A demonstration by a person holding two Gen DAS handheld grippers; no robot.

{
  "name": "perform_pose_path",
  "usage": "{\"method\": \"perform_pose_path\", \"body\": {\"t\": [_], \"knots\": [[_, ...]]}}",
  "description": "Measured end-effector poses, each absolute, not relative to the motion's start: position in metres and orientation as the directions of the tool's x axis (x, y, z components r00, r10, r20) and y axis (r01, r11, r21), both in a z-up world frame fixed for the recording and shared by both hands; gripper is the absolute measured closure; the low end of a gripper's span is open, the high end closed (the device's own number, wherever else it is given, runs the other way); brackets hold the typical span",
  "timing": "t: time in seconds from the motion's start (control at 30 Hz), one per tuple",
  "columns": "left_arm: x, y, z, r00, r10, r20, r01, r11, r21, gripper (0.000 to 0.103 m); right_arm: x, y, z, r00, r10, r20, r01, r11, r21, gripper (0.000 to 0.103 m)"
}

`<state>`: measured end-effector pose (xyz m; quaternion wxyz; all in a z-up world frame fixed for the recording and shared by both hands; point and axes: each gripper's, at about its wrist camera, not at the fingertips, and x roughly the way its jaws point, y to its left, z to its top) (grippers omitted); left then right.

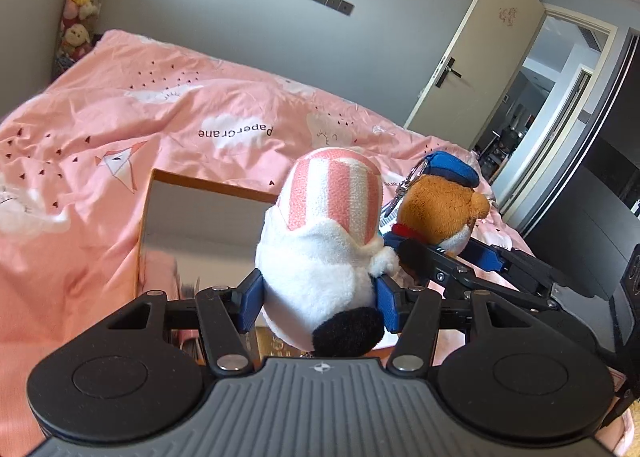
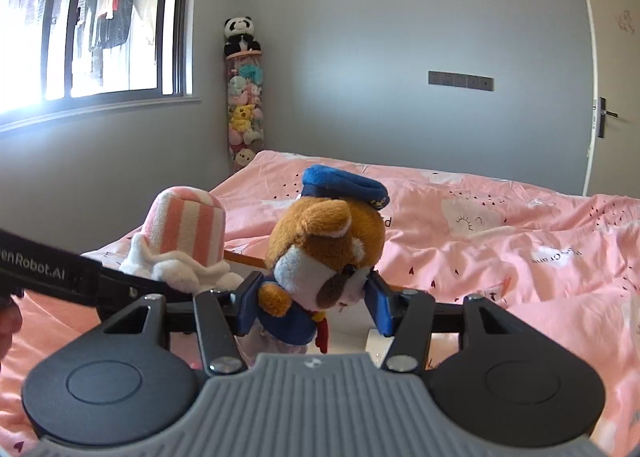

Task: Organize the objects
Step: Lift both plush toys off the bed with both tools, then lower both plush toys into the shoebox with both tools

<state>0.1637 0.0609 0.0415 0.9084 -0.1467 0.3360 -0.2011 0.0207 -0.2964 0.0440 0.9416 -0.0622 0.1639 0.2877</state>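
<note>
My left gripper (image 1: 318, 299) is shut on a white plush with a pink-and-white striped top (image 1: 324, 249), its blue pads pressing both sides of the white body. To its right the brown plush in a blue cap (image 1: 444, 197) is clamped by my right gripper (image 1: 452, 257). In the right wrist view my right gripper (image 2: 314, 303) is shut on that brown plush (image 2: 326, 245), pads at its head and blue jacket. The striped plush (image 2: 184, 241) shows at the left, with the left gripper's black arm across it. Both toys hang above the bed.
A pink duvet (image 1: 120, 129) covers the bed. A box with an orange rim (image 1: 208, 181) lies open on it under the toys. A tall column of stuffed toys (image 2: 244, 113) stands in the corner, with a window at left and a door (image 1: 468, 53) ajar at right.
</note>
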Motion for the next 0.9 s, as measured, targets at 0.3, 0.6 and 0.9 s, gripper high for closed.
{"method": "perform_pose_path", "body": {"t": [0.3,0.6,0.9], "knots": [[0.260,0.056,0.011,0.554,-0.486,-0.676,0.249,0.872,-0.422,0.038,0.121,-0.272,0.005,0.623,0.513,-0.590,-0.626,0.780,0.017,0.046],[0.328,0.046,-0.040,0.401,-0.425,-0.812,0.143,0.904,-0.402,0.038,0.174,-0.240,-0.049,0.530,0.436,-0.727,-0.663,0.748,-0.036,0.046],[0.351,0.039,-0.077,0.309,-0.370,-0.876,0.103,0.929,-0.356,0.037,0.193,-0.232,-0.077,0.450,0.404,-0.797,-0.668,0.744,0.000,0.044]]}}
